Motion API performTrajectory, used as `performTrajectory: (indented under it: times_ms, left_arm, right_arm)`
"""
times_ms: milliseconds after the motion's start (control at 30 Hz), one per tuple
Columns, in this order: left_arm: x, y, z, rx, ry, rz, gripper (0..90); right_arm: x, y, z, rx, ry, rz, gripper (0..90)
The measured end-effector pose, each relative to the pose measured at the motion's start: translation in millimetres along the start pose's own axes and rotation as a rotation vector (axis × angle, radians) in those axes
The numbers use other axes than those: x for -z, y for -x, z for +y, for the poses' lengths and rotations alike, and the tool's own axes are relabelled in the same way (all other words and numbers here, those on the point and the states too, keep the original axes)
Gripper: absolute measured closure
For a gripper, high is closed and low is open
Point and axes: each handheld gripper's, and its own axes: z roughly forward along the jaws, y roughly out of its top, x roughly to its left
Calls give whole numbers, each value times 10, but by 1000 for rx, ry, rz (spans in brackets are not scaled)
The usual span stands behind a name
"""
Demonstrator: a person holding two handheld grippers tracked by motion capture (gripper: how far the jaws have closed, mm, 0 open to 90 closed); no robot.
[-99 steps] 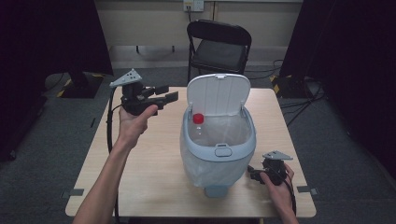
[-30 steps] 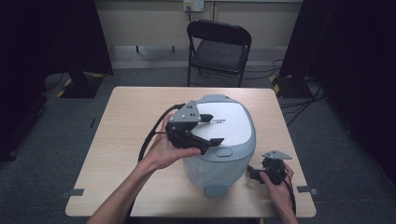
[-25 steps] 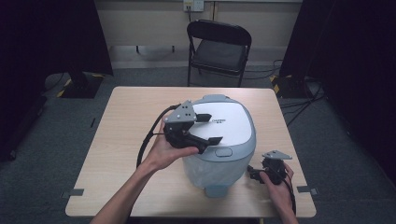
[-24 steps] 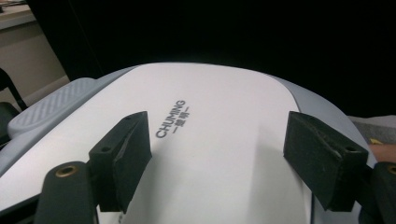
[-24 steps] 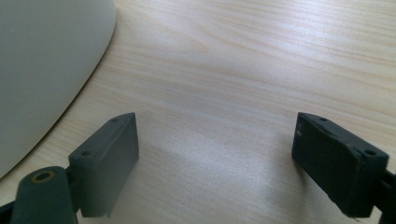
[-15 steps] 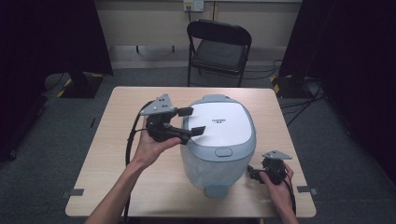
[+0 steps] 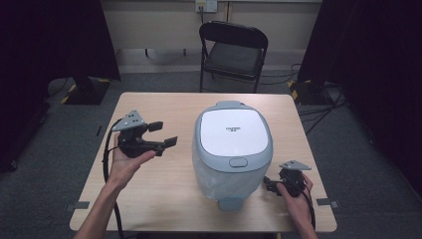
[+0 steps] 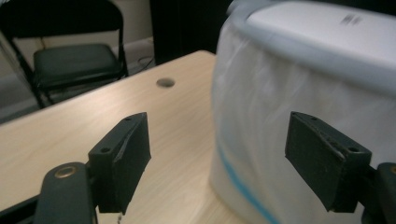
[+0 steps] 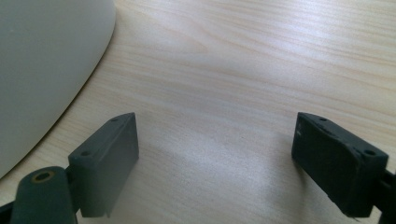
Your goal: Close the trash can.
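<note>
Standing at the centre of the high view, the bin (image 7: 232,149) rests on the table (image 7: 164,189) with its white lid (image 7: 232,132) closed flat. Your left gripper (image 7: 161,134) sits at centre left of the frame, raised in your hand, jaws spread wide and empty, pointing toward the bin's side. Your right gripper (image 7: 268,185) rests at lower right, close beside the bin's base, jaws likewise released with bare table between them in the right gripper view.
</note>
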Motion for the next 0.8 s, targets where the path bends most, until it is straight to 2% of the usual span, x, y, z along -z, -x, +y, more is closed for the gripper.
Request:
performTrajectory:
  times_ms: [133, 233, 333, 433, 533, 600, 633, 733, 800]
  left_arm:
    - [65, -125, -245, 34, -27, 35, 187]
    - [95, -217, -431, 73, -45, 76, 186]
    - [98, -291, -580, 112, -67, 96, 185]
    - [91, -365, -798, 126, -112, 136, 187]
    - [57, -420, -1031, 135, -178, 178, 197]
    - [49, -428, -1189, 180, -193, 185, 219]
    - [27, -405, -1248, 186, -223, 200, 218]
    - [-27, -377, -1358, 138, -277, 227, 214]
    - [-60, -405, -1433, 141, -306, 231, 214]
  right_arm:
    - [0, -1, 0, -1, 0, 0, 135]
    - [0, -1, 0, -1, 0, 0, 135]
    - [0, -1, 0, -1, 0, 0, 135]
    - [0, -1, 0, -1, 0, 0, 135]
    - [0, 0, 0, 0, 0, 0, 135]
    - [0, -1, 0, -1, 0, 0, 135]
    - [0, -1, 0, -1, 0, 0, 135]
    - [0, -1, 0, 0, 0, 0, 135]
    - [0, -1, 0, 0, 0, 0, 135]
